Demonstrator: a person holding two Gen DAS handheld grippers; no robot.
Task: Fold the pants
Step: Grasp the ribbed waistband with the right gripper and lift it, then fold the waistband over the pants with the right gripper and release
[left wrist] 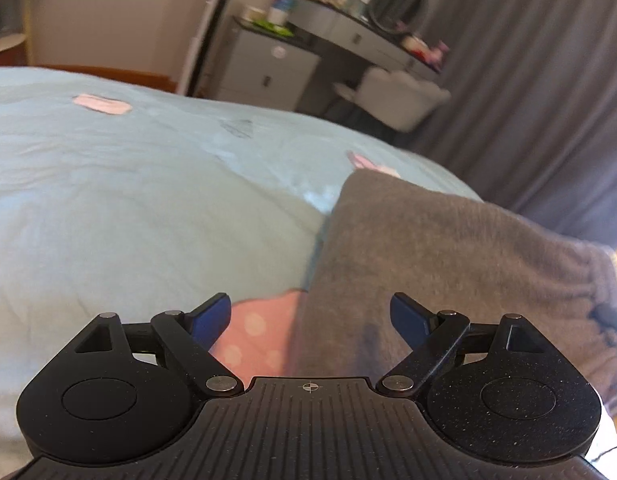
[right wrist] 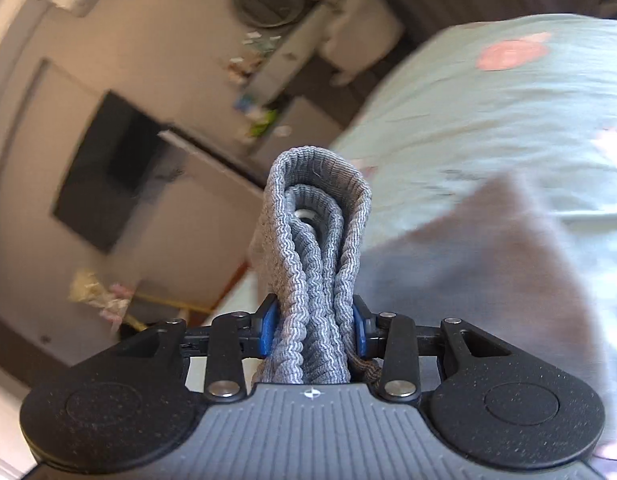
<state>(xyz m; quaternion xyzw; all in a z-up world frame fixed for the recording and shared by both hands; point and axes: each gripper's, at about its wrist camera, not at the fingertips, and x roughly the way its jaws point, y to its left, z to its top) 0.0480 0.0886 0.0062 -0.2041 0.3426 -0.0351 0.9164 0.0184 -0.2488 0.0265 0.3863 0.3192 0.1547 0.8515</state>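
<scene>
The left gripper (left wrist: 310, 316) tilts down over the bed (left wrist: 120, 184), its body low in the left wrist view with the two blue pads (left wrist: 210, 318) set wide apart and nothing between them; its right pad hangs over the near edge of the grey pants (left wrist: 460, 264), its left pad over a pink dotted patch (left wrist: 260, 334) of the bedding, and I cannot tell whether either pad touches the cloth. The right gripper (right wrist: 314, 326) is angled less steeply and rolled, so in its own view the room leans: the bed runs up the right side and a dark screen (right wrist: 108, 172) on the wall slants at left. Only the left wrist view shows the pants lying flat and spread across the right part of the pale blue cover, with a dressing table (left wrist: 348, 32), a round mirror (left wrist: 398, 0), a white chair (left wrist: 404, 96) and grey curtains (left wrist: 548, 80) beyond. Only the right wrist view shows the ribbed waistband (right wrist: 314, 248) bunched into several upright folds, rising straight out from between the jaws, with the rest of the garment trailing off blurred to the right over the bed. The right jaws stand partly closed, both blue pads pressed against the sides of that thick bundle of waistband, gripping it
</scene>
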